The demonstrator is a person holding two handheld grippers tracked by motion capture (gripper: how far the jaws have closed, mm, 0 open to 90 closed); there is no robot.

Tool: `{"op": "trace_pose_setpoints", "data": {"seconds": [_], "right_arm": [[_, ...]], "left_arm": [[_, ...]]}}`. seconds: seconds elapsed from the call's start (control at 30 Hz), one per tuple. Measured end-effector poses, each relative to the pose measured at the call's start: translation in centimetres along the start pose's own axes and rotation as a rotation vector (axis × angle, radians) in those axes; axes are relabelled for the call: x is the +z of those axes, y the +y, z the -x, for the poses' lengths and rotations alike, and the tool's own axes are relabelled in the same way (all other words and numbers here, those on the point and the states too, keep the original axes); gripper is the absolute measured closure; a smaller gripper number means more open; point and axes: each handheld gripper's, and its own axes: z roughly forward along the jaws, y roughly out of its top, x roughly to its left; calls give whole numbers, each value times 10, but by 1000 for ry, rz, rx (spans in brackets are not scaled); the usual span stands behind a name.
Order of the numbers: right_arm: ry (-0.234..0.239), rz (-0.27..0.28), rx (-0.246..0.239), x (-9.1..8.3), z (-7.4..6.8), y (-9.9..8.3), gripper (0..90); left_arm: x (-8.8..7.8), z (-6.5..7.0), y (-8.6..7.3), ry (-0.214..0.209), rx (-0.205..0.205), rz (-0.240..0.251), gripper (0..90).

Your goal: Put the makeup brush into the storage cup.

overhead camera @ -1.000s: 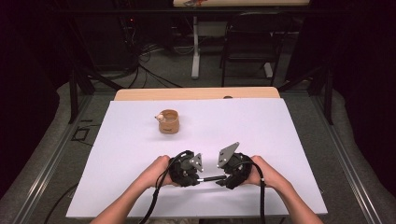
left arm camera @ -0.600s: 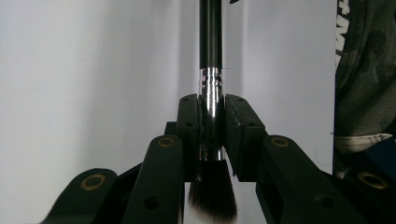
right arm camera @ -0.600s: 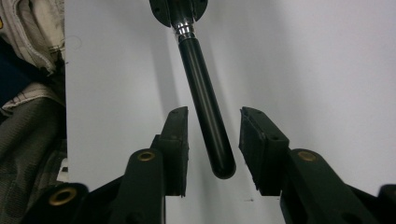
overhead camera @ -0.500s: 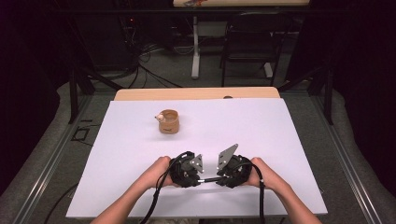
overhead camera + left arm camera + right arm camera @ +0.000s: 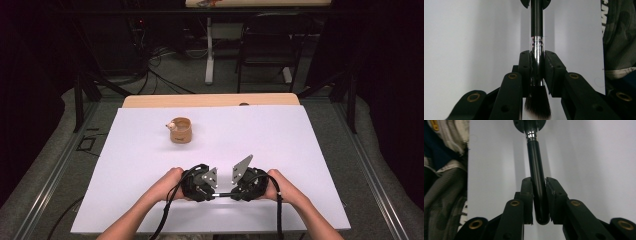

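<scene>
A makeup brush with a black handle, a silver ferrule and dark bristles spans level between the two grippers, low over the white table near its front edge. My left gripper is shut on the ferrule, with the bristles pointing back toward its camera. My right gripper faces it. Its jaws have just been closing and now press on the rounded end of the handle.
A small wooden cup stands upright on the white tabletop, left of centre and well beyond the hands. A wooden edge runs along the far side. Chair legs and cables lie on the floor behind.
The right gripper has shifted only slightly against the brush handle. The left hand, the brush and the cup have kept their places.
</scene>
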Motion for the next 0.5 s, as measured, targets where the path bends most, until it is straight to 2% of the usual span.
{"op": "trace_pose_setpoints", "data": {"seconds": [0.03, 0.13, 0.17, 0.23, 0.27, 0.3, 0.33, 0.5], "right_arm": [[18, 4, -6, 1, 1, -1, 780], [32, 17, -8, 1, 1, -1, 789], [26, 21, -1, 0, 1, -1, 789], [17, 31, 6, -1, 1, -1, 790], [12, 38, 9, -2, 1, -2, 789], [5, 39, 14, -3, 1, -2, 789], [3, 38, 19, -3, 1, -2, 790], [-24, 63, 47, -6, 0, -4, 789]], "left_arm": [[1, -3, -3, -12, 16, 13, 759], [1, -5, -5, -18, 14, 29, 738], [0, -8, -8, -32, -10, 63, 702], [-1, -10, -9, -26, -31, 80, 596], [-1, -10, -9, -26, -31, 80, 573], [-2, -11, -13, -8, -75, 130, 493], [-3, -12, -15, 5, -106, 149, 431], [-11, -16, -26, 41, -199, 232, 222]]}}
